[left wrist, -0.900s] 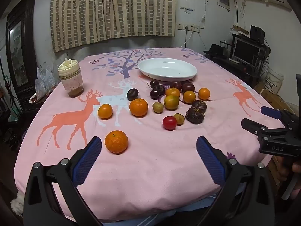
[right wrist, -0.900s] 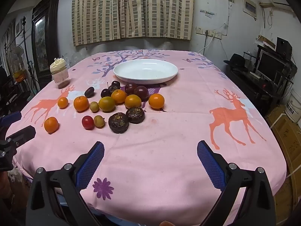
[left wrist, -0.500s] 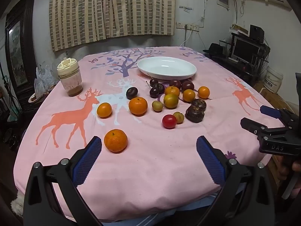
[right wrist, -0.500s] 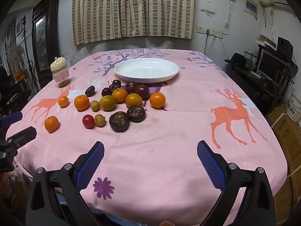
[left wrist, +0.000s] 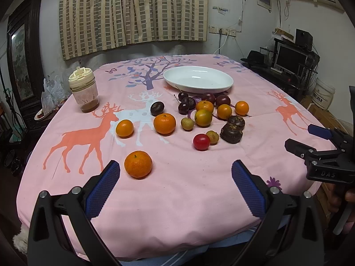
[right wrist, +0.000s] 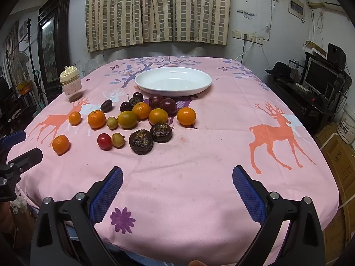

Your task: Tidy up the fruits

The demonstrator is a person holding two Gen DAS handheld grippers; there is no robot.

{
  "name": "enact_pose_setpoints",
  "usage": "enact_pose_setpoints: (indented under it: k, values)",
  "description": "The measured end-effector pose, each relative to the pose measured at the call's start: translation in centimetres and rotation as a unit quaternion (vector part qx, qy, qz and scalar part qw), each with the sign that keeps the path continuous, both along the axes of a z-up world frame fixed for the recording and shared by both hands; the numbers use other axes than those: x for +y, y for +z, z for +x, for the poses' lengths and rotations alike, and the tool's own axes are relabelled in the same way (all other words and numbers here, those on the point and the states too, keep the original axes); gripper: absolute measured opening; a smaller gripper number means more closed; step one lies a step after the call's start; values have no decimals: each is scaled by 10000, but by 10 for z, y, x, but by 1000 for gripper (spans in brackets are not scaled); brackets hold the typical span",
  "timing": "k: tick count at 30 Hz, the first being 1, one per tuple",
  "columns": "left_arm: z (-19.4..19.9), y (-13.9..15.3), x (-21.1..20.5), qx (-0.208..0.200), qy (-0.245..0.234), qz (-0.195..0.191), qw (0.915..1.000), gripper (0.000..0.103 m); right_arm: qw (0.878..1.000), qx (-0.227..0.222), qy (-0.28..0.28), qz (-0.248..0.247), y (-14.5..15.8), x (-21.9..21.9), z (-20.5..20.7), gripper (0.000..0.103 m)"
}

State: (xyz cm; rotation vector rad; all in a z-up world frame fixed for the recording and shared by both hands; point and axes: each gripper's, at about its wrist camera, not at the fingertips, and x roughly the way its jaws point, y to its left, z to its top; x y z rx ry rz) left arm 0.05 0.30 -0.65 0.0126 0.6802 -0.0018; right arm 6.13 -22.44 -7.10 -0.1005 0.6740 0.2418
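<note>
The left gripper (left wrist: 175, 177) hangs over the near edge of the table with its blue pads spread wide and nothing between them; the right gripper (right wrist: 177, 182) is likewise released and empty, held above bare pink tablecloth (right wrist: 199, 166) printed with deer. In the left wrist view the right gripper appears at the right edge, well apart from the fruit.

The fruit lies loose on the cloth, none of it in the white oval dish (right wrist: 173, 81), which stands empty at the far middle of the table. A tight cluster sits just in front of the dish: dark cherries (left wrist: 183, 107) and plums (right wrist: 168, 106) nearest it, then several small oranges (right wrist: 186, 116) and a yellow-green citrus (right wrist: 127, 119). 2 dark brown wrinkled fruits (right wrist: 141, 141) touch each other at the cluster's near side, beside a red cherry tomato (right wrist: 104, 141) and a small tan fruit (right wrist: 117, 140). 1 mandarin (left wrist: 138, 164) lies apart, closest to the left gripper, just beyond its left pad.

A lidded jar (left wrist: 83, 93) with brown contents stands at the table's left side, clear of the fruit. Striped curtains (left wrist: 133, 13) hang behind, and a monitor (right wrist: 319, 77) sits on a shelf to the right.
</note>
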Motion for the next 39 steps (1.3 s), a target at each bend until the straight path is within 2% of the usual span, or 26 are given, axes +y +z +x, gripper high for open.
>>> enact_pose_setpoints:
  k: [39]
  values:
    - [-2,0,0,-10,-8,83,10000,98,10000,14,-11,-2,0,-1,-1,99]
